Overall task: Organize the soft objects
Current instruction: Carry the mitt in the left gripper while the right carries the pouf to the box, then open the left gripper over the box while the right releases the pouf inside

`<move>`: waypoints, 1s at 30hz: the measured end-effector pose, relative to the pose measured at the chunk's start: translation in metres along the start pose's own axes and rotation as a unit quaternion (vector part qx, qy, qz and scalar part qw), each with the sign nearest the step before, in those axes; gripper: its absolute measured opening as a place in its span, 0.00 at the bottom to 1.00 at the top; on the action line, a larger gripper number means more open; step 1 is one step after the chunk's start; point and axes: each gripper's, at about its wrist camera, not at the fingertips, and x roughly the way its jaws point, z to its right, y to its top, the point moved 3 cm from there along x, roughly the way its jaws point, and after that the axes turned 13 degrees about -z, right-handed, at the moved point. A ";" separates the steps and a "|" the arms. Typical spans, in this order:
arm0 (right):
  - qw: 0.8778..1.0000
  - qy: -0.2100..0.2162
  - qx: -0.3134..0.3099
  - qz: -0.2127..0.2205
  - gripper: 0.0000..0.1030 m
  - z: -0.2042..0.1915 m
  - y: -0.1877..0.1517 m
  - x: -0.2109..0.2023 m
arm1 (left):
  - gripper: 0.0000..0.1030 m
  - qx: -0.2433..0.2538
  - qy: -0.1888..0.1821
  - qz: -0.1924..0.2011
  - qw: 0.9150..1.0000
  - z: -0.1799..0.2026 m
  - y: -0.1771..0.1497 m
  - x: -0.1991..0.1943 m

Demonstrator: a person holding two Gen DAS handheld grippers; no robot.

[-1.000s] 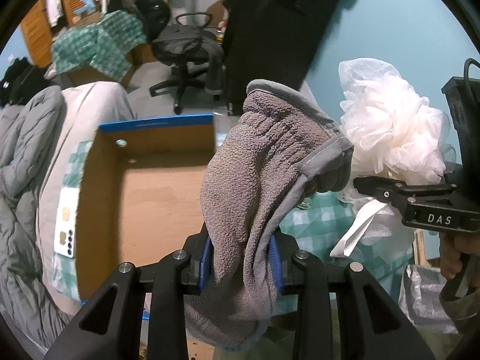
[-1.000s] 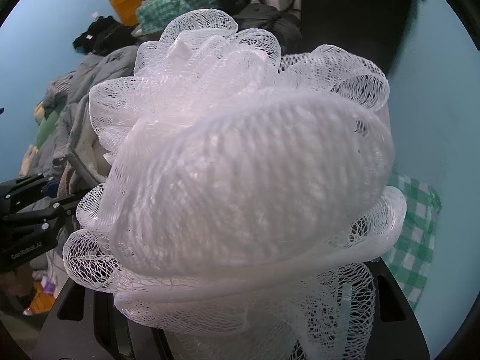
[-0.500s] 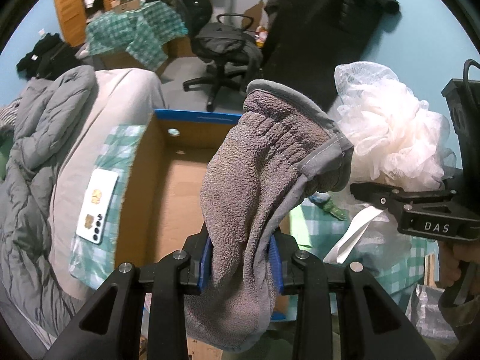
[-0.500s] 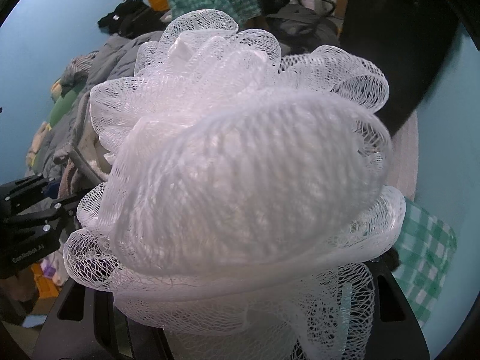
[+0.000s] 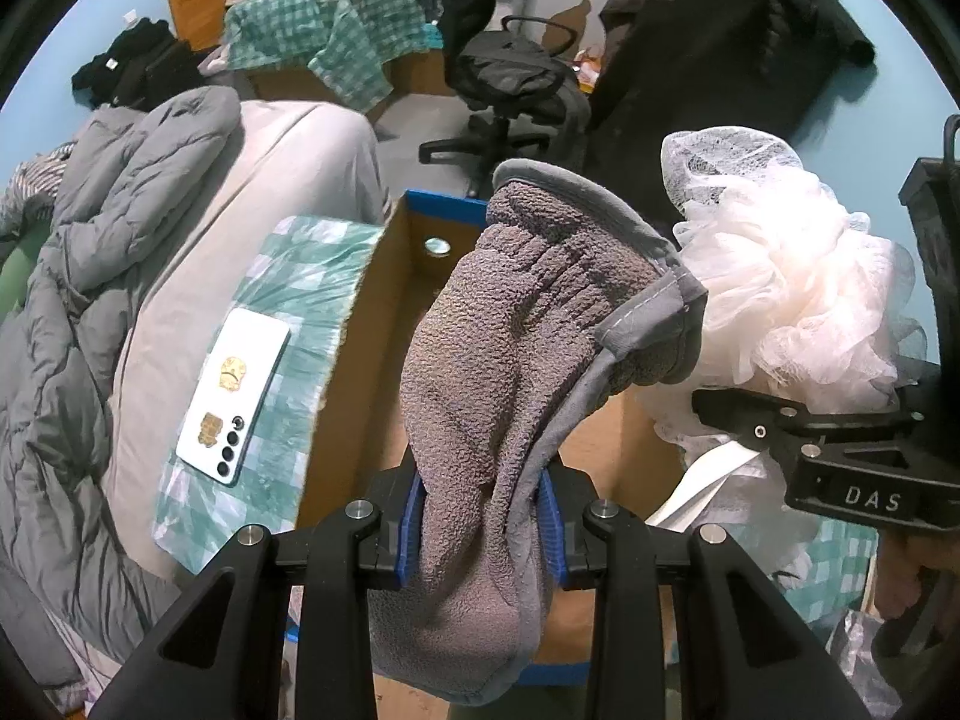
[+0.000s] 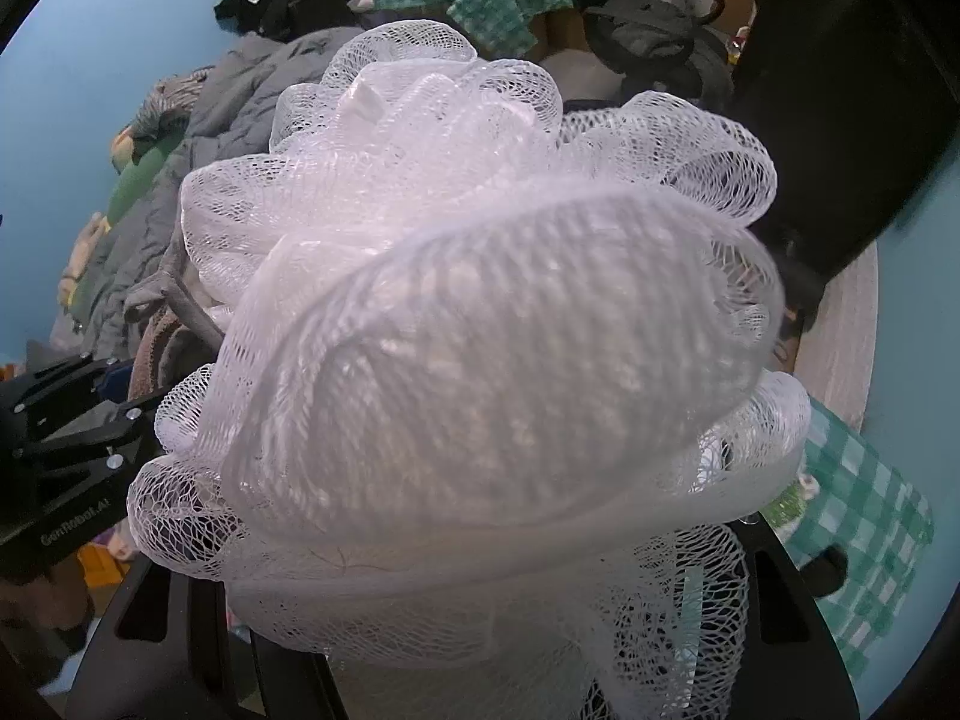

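Left tongs [image 5: 480,531]: blue ribbed pads clenched on a grey bath mitt [image 5: 528,360] — looped terry face, smooth grey binding along the cuff, the body pinched narrow between the pads and bulging above and below them. The mitt stands up from the tongs and leans toward the right.

Right tongs [image 6: 480,648]: grasping a white mesh bath pouf [image 6: 480,330] — gathered netting, ruffled lobes, rounded overall. It fills almost the whole right wrist view and hides the finger pads, but the netting is bunched down between the black arms. From the left wrist view the pouf [image 5: 798,294] sits just right of the mitt, with the right tongs [image 5: 780,405] gripping its base and a flat white ribbon loop hanging under it.

Beyond the left tongs, directly behind the mitt: an open cardboard box [image 5: 360,354], brown corrugated walls, blue tape on the rim. The mitt is held over its opening.

Left of the box: a teal-and-white checked cloth [image 5: 312,276] with a white smartphone [image 5: 234,396] lying flat, camera side up. Farther left, a puffy grey quilted duvet [image 5: 78,300]. Far behind, a black office chair [image 5: 510,78].
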 end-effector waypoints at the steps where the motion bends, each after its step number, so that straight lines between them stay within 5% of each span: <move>1: 1.000 0.000 0.000 -0.004 0.60 0.000 0.002 0.003 | 0.31 -0.003 -0.002 -0.002 1.000 -0.003 0.002 0.004; 12: 0.999 -0.016 0.005 -0.031 0.60 -0.013 0.027 0.025 | 0.33 -0.013 0.002 -0.024 1.000 -0.022 0.009 0.035; 20: 0.999 -0.035 0.015 -0.029 0.80 -0.003 0.023 0.015 | 0.55 -0.017 0.026 -0.032 0.999 -0.031 0.010 0.038; 30: 0.999 -0.032 0.016 -0.004 0.82 -0.008 0.018 -0.010 | 0.72 -0.037 0.016 -0.026 0.999 -0.042 0.001 0.026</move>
